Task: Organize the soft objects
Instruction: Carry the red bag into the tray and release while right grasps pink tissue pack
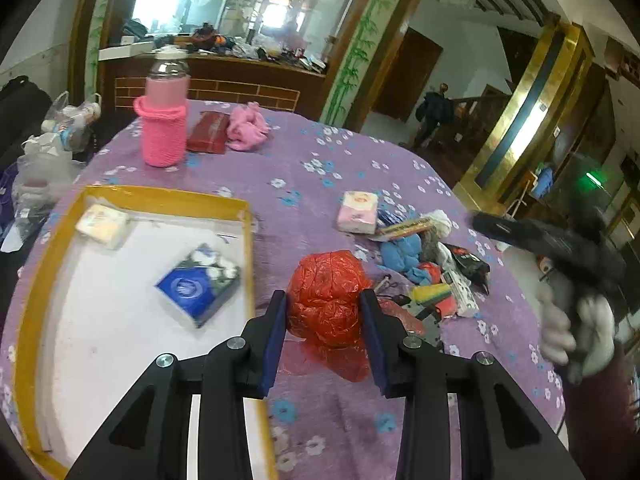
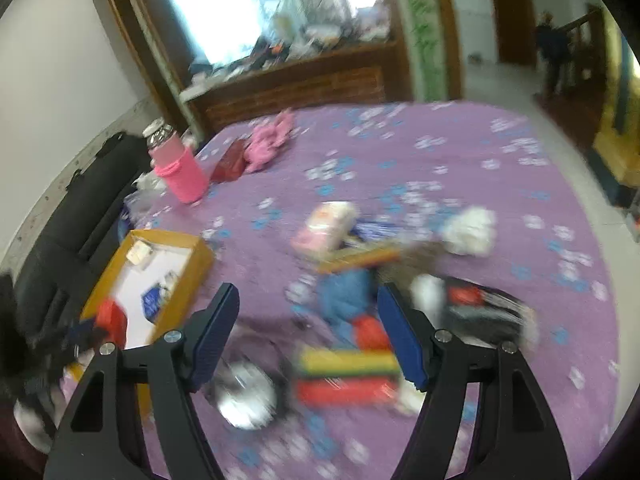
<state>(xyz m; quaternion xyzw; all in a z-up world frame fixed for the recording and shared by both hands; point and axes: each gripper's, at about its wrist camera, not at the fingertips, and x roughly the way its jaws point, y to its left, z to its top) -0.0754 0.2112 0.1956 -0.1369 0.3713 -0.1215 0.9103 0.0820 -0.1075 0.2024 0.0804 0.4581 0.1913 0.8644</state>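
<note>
My left gripper [image 1: 324,300] is shut on a crumpled red plastic bag [image 1: 326,320], held just right of the yellow-rimmed tray [image 1: 160,194]. A pale tissue pack [image 1: 103,224] and a blue packet [image 1: 200,282] lie in the tray. My right gripper [image 2: 308,292] stands open with nothing between its fingers, above a blurred pile: blue cloth [image 2: 346,296], striped sponge [image 2: 346,376], pink tissue pack [image 2: 328,224], white cloth [image 2: 470,230]. The right wrist view shows the red bag [image 2: 114,318] at the tray's [image 2: 168,236] near end. A white-gloved hand [image 1: 576,328] carries the right gripper.
A bottle in a pink knitted sleeve [image 1: 164,132], a red box [image 1: 208,132] and a pink cloth [image 1: 246,128] stand at the far side of the purple flowered tablecloth [image 1: 312,184]. Plastic bags [image 1: 48,168] crowd the table's left edge. A person [image 1: 434,112] stands in the far doorway.
</note>
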